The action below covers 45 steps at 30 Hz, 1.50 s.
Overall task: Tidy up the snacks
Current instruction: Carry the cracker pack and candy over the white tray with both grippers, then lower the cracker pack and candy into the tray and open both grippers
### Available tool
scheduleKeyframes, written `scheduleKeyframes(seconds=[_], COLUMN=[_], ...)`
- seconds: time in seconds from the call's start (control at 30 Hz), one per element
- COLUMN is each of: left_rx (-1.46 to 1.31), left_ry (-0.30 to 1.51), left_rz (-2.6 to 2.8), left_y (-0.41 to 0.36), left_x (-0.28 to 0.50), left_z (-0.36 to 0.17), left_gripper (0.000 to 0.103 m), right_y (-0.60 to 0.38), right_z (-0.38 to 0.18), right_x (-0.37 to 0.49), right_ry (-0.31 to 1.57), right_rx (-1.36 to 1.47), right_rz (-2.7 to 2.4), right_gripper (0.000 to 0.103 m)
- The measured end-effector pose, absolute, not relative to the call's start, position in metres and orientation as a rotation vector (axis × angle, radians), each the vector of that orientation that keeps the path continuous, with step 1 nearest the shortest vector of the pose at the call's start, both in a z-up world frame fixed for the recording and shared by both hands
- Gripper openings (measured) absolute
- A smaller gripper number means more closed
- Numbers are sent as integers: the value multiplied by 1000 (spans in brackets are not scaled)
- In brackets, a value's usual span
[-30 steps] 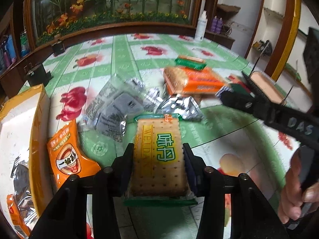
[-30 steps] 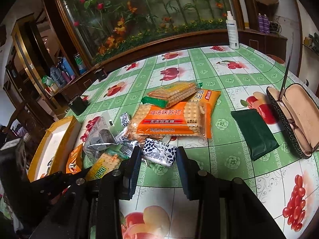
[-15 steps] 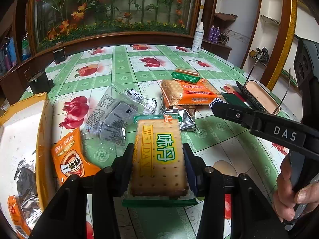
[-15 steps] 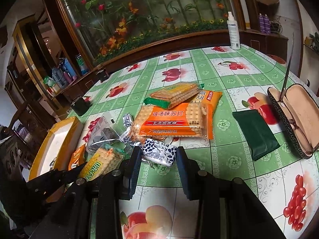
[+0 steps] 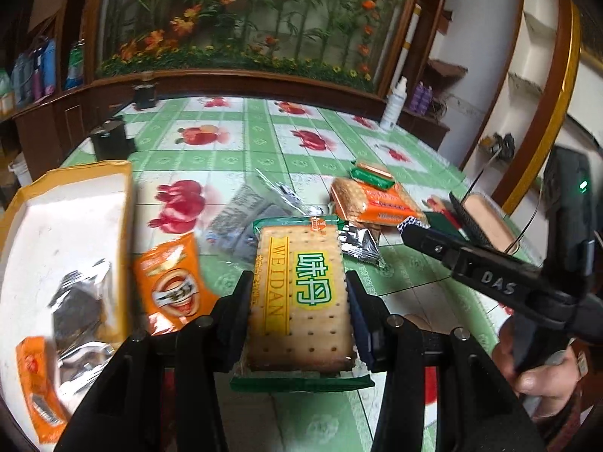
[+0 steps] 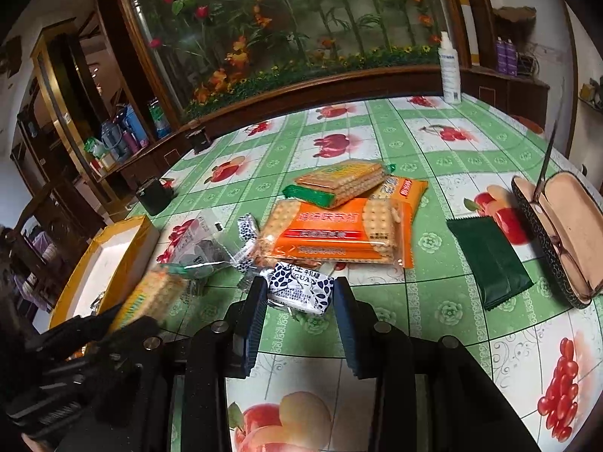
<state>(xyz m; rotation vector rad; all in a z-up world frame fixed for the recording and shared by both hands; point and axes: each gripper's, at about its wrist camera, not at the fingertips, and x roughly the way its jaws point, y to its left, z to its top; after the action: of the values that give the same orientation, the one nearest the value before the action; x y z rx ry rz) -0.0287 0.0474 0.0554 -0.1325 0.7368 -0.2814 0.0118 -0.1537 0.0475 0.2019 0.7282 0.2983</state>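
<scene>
My left gripper (image 5: 297,301) is shut on a green-edged cracker pack marked WEIDAN (image 5: 301,293) and holds it above the table, right of a yellow box (image 5: 75,226) that holds several small packets. The pack also shows blurred in the right wrist view (image 6: 150,297). My right gripper (image 6: 299,312) is open around a small white-and-blue snack packet (image 6: 301,290) that lies on the table. Beyond it lies a pile of orange cracker packs (image 6: 335,233) with a green-ended pack (image 6: 339,184) on top.
An orange sachet (image 5: 169,282) lies beside the box. Clear and silver wrappers (image 6: 203,248) lie left of the pile. A dark green packet (image 6: 490,263) and an open glasses case (image 6: 557,237) lie to the right. A white spray bottle (image 6: 450,71) stands at the back.
My left gripper has lifted the WEIDAN pack and swung left toward the yellow box. My right gripper stays around the small packet.
</scene>
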Motion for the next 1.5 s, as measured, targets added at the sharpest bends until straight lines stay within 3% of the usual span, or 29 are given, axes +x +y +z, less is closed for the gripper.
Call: scheduleKeyframes(seconds=[0.53,0.87,1.17,1.5], left_rx=[-238,-347,-366,-361], left_ry=[678,809,857,868], left_rz=[-41,129,140,140], left_y=[167,244,254,252], left_x=[-53,-42,-45,-42], left_z=[76,43,28,29], left_gripper=[46,46,46,46], right_y=[-64,46,129,144], right_z=[61,85,52,36], right_x=[2,26,64,78], right_ry=[778,831,998,1057], right_rx=[137,44,-37,-61], right_rz=[491,633,650,619], right_gripper=[39,39,39,40])
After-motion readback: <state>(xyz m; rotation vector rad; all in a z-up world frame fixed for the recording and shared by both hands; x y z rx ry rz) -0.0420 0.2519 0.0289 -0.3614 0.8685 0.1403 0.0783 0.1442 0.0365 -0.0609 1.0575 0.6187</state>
